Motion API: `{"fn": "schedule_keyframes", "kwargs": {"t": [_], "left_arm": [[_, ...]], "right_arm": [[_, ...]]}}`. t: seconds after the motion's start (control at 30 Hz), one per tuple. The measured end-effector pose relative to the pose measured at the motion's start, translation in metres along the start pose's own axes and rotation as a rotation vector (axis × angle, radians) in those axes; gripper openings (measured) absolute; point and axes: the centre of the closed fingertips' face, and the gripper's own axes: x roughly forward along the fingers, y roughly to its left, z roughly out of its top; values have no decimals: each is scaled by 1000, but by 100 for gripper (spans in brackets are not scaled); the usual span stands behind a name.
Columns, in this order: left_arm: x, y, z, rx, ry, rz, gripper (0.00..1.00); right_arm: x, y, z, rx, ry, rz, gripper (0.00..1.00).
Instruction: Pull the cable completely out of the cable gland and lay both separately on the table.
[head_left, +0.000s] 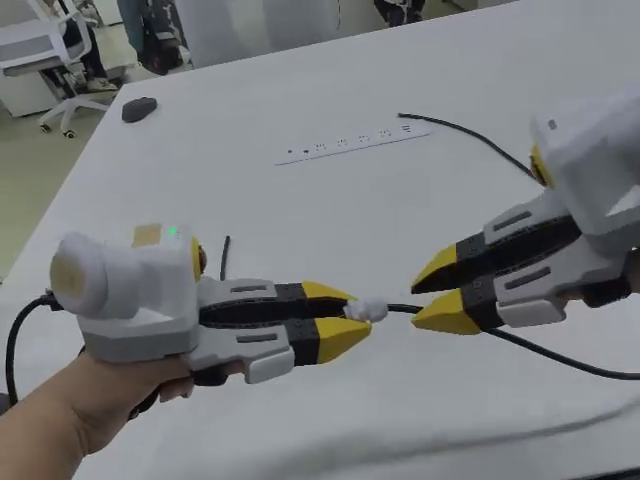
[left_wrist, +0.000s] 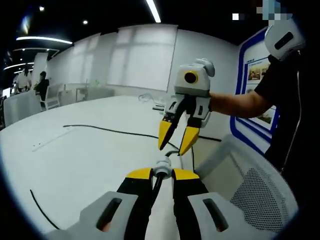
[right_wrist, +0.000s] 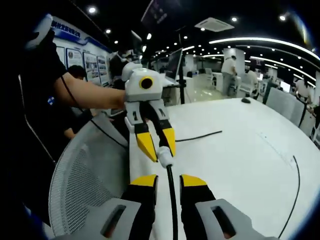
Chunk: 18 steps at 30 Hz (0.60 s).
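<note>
The cable (head_left: 560, 358) is judged light, thin and limp, with a smooth sheath that may slip through a loose pinch. It is therefore best taken close to the cable gland (head_left: 368, 309), where the pull runs straight along the gland's axis. The gland is judged small, hard and rigid, and is best clamped across its body. It is seen as a short white barrel, and the cable as a black line that leaves it and trails away to the right over the white table (head_left: 300, 230). The gland is pinched at the tips of the left gripper (head_left: 355, 312) and held above the table. The jaws of the right gripper (head_left: 430, 295) are spread, with the cable passing between them unclamped.
</note>
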Motion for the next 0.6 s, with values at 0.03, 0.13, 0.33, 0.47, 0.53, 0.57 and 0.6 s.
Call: {"fn": "schedule_keyframes", "kwargs": {"t": [0.03, 0.13, 0.33, 0.47, 0.53, 0.57, 0.6], "left_arm": [[1, -1, 0, 6, 3, -6, 14], [2, -4, 0, 10, 8, -18, 14], [1, -3, -1, 11, 5, -25, 14], [4, -1, 0, 13, 4, -27, 14], [5, -1, 0, 14, 5, -29, 14], [5, -2, 0, 13, 6, -33, 14], [6, -2, -1, 15, 7, -34, 14]], "right_arm": [[3, 3, 1, -9, 4, 13, 10], [4, -1, -3, -27, 32, 21, 7], [0, -6, -9, -36, 46, 33, 0], [-1, -8, -11, -28, 46, 28, 0], [0, -8, -12, -36, 48, 23, 0], [-1, -8, -13, -39, 50, 23, 0], [0, -8, -14, -38, 53, 23, 0]]}}
